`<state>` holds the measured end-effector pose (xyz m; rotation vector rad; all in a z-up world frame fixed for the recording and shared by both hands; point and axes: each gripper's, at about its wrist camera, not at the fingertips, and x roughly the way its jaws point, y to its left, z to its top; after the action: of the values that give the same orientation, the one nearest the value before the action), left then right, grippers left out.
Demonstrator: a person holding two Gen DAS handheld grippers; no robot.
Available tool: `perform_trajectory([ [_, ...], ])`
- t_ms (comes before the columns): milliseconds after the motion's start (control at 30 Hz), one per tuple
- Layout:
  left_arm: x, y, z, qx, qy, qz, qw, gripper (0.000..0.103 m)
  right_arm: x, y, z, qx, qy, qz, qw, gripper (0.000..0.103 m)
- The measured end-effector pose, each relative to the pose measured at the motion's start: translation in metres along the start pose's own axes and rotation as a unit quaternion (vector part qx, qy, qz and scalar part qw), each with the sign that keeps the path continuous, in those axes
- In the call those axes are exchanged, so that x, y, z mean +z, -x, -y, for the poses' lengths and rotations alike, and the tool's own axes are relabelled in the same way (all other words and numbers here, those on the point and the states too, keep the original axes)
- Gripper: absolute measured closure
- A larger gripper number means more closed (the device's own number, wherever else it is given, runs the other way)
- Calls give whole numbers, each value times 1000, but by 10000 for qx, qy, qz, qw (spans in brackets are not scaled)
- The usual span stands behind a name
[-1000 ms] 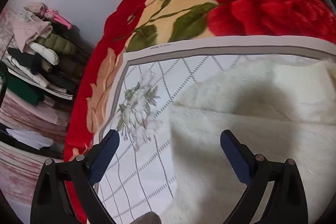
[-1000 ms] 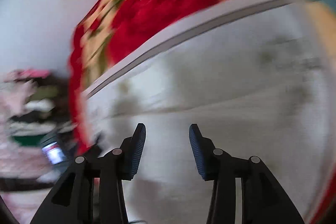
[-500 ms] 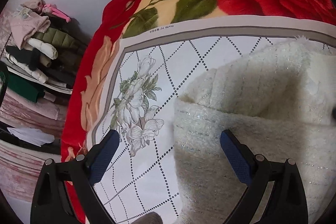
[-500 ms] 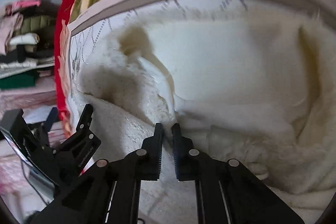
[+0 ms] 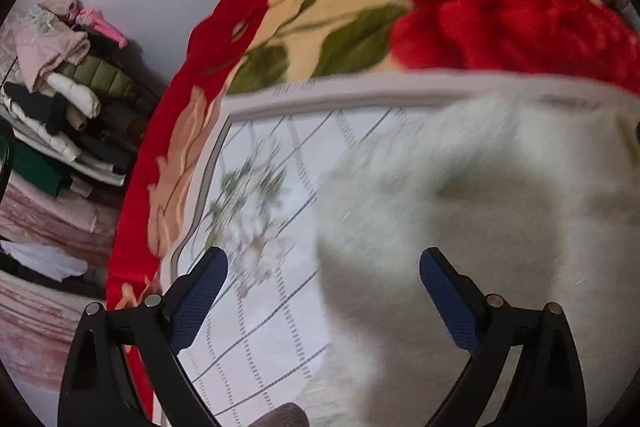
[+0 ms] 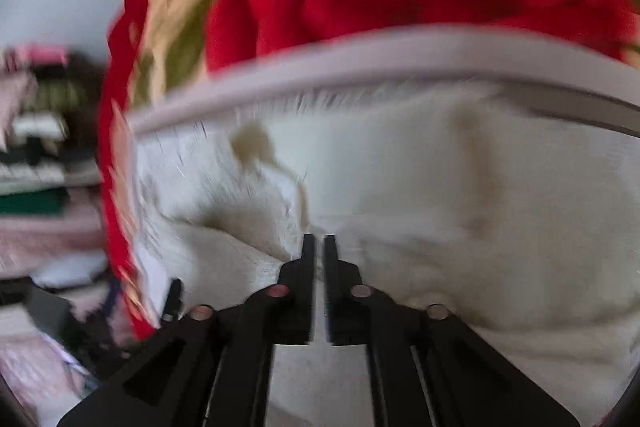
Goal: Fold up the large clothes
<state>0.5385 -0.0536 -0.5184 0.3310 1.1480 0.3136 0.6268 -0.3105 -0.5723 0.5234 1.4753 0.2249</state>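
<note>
Fluffy cream garment point(image 6: 420, 195) lies spread on a white gridded sheet point(image 5: 256, 315) over the red rose blanket point(image 5: 500, 23). The right gripper point(image 6: 319, 247) is pinched nearly closed on a garment fold. The left gripper point(image 5: 322, 281) hovers wide apart, empty, straddling the garment's left edge.

Left gripper point(image 5: 322, 281) hangs with its blue-padded fingers point(image 5: 200, 291) spread wide, nothing between them. Right gripper point(image 6: 319, 255) has its jaws drawn nearly together, only a thin slit showing between the dark fingers point(image 6: 308, 263).
</note>
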Motion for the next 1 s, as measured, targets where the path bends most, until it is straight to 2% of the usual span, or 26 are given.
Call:
perform_trajectory([
  [33, 7, 2, 10, -54, -34, 45, 10000, 5, -1, 18, 9, -206, -89, 197, 9996, 54],
  [67, 10, 0, 16, -65, -68, 53, 9999, 5, -3, 27, 17, -385, -164, 292, 9987, 51],
  [100, 14, -4, 27, -47, -148, 37, 9999, 5, -6, 30, 23, -537, -249, 304, 9978, 51],
  [167, 16, -17, 50, -27, -377, -55, 9993, 5, -8, 23, 38, -683, -480, 67, 9965, 51],
  [233, 11, -29, 68, 39, -643, -128, 9978, 5, -12, 13, 49, -665, -573, -186, 9960, 51],
  [300, 5, -38, 78, 99, -879, -192, 9959, 4, -18, -8, 46, -795, -394, -387, 9953, 51],
  [333, 0, -41, 82, 151, -962, -152, 9951, 4, -20, -23, 40, -1017, -250, -425, 9936, 51],
  [367, -2, -41, 83, 158, -986, -92, 9950, 4, -20, -34, 40, -1342, -101, -416, 9900, 61],
  [400, -4, -41, 83, 153, -984, -63, 9950, 4, -21, -41, 40, -1444, -74, -326, 9890, 83],
  [433, -5, -41, 82, 128, -966, -39, 9952, 4, -21, -47, 39, -1465, -107, -291, 9887, 93],
  [533, -5, -45, 79, 29, -881, -73, 9961, 4, -21, -36, 37, -1385, -304, 54, 9899, 94],
  [633, -5, -49, 78, -6, -835, -64, 9965, 4, -21, -9, 35, -1133, -464, 617, 9906, 94],
  [700, -5, -49, 79, -12, -828, -86, 9965, 4, -15, -18, 40, -926, -465, 396, 9938, 94],
  [767, -3, -44, 78, 3, -843, -107, 9964, 4, -12, -30, 48, -778, -408, -114, 9961, 87],
  [833, -1, -33, 70, -48, -746, -56, 9972, 4, -13, -16, 52, -472, -341, -193, 9981, 85],
  [900, -1, -15, 56, -151, -511, 51, 9986, 4, -23, 10, 57, -312, -267, -11, 9992, 62],
  [933, -2, 0, 47, -241, -350, 103, 9990, 4, -31, 29, 60, -271, -237, 136, 9993, 45],
  [967, -4, 7, 42, -287, -280, 115, 9991, 4, -43, 51, 67, -214, -227, 295, 9991, 35],
  [1000, -10, 21, 37, -357, -167, 120, 9991, 4, -54, 72, 76, -240, -241, 386, 9987, 33],
])
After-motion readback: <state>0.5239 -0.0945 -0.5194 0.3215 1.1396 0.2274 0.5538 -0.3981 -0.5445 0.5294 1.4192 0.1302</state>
